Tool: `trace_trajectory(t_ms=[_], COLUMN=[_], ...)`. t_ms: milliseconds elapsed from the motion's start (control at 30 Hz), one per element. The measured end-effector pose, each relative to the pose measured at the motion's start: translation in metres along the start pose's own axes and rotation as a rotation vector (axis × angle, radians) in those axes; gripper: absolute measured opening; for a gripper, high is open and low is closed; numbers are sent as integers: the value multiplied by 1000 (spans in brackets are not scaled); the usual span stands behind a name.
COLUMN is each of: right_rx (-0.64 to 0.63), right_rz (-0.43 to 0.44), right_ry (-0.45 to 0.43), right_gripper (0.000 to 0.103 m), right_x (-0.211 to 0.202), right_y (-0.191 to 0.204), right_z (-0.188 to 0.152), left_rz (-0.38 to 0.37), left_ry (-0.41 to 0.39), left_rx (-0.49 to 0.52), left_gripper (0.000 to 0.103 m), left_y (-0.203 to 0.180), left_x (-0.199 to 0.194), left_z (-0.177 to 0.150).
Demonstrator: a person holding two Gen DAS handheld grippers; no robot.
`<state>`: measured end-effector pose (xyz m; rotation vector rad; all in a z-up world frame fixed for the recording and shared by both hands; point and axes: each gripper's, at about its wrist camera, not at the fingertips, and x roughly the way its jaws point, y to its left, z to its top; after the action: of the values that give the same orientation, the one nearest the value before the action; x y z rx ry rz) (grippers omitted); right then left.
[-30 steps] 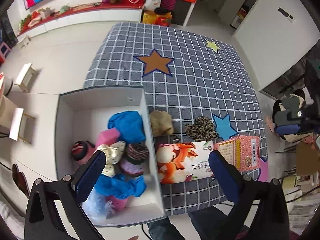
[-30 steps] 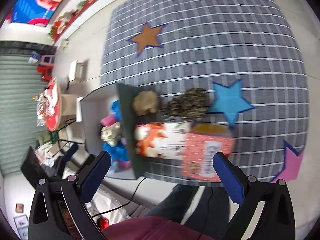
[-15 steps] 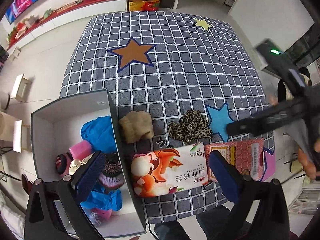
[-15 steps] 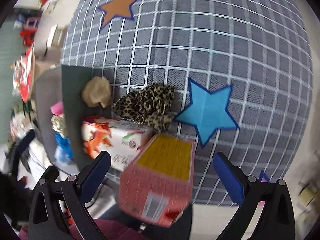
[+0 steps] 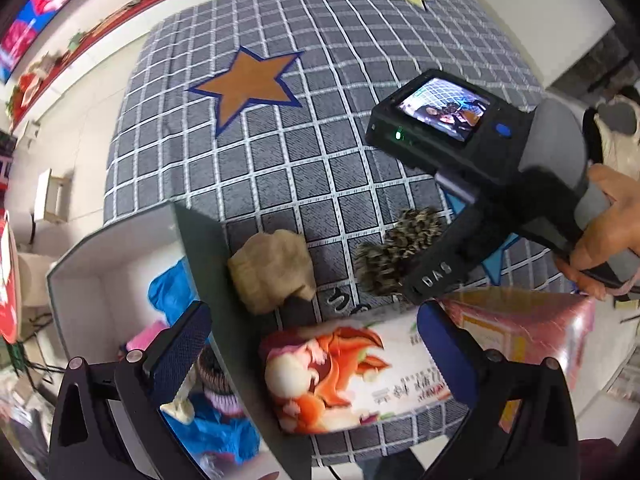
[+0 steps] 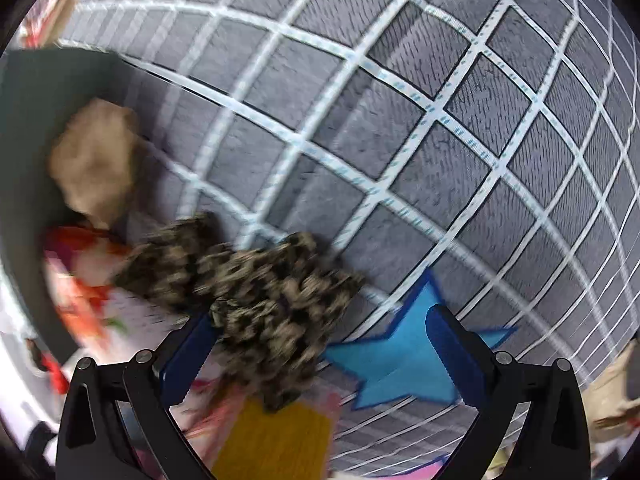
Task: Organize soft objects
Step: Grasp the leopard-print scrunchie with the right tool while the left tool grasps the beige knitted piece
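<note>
right hand-held gripper (image 6: pixel 316 356) spread wide over the leopard-print cloth (image 6: pixel 256 292) on the checked counter (image 6: pixel 440 140) by the box (image 5: pixel 100 264), reaching for it; next, close and lift it in; left hand-held gripper (image 5: pixel 312 352) spread, empty.

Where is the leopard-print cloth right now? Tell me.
The leopard-print cloth lies on the checked mat, right of the tan cloth, behind the tissue pack, with the open right gripper over it.

Knit bundle (image 5: pixel 272 270) against box (image 5: pixel 208 240) wall; scrunchie (image 5: pixel 396 248) right; tissue pack (image 5: pixel 352 372) nearer.
</note>
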<state>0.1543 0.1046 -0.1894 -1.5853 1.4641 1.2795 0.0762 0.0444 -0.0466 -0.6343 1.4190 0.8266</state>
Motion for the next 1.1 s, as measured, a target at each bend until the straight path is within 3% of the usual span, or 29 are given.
trace_trajectory(t_ms=[167,267,500,633,733,800,833,900,933,1100], right_rx=[59,131,194,218,240,256,263,281,297,367], right_rz=[-142,-80,-28,5,30,50,54,61,65,91], right_ry=[-51,-66,-103,-127,-146,-158,-165,-180,-183,-202], right_gripper=[103,103,103,103,103,103,103,103,103,103], right_x=[4,6,7,4,-2,-5,-8,-14,-15,-18], right_y=[-30,-56,-83,-95,-105,-115,-119,-134,-141,-161], right_z=[-10,-22,-53,-73,-90,-108,-115,-132,-138,-155], left_rz=[43,93,145,218,208,248,239,122,101,-104], left_ry=[85,147,272,331,433,447,444,443,446,365], left_rx=[73,79,-7,-79,-131,-109,-107,-144,-148,-115], left_gripper=[103,103,103,103,103,103,103,103,103,103], left_y=[-19,-26,-25,-13,0,0,-1,-2,-8,-49], left_x=[40,62,97,113,134,140,140,139,140,134], left_z=[17,27,44,52,50,49,51,56,61,79])
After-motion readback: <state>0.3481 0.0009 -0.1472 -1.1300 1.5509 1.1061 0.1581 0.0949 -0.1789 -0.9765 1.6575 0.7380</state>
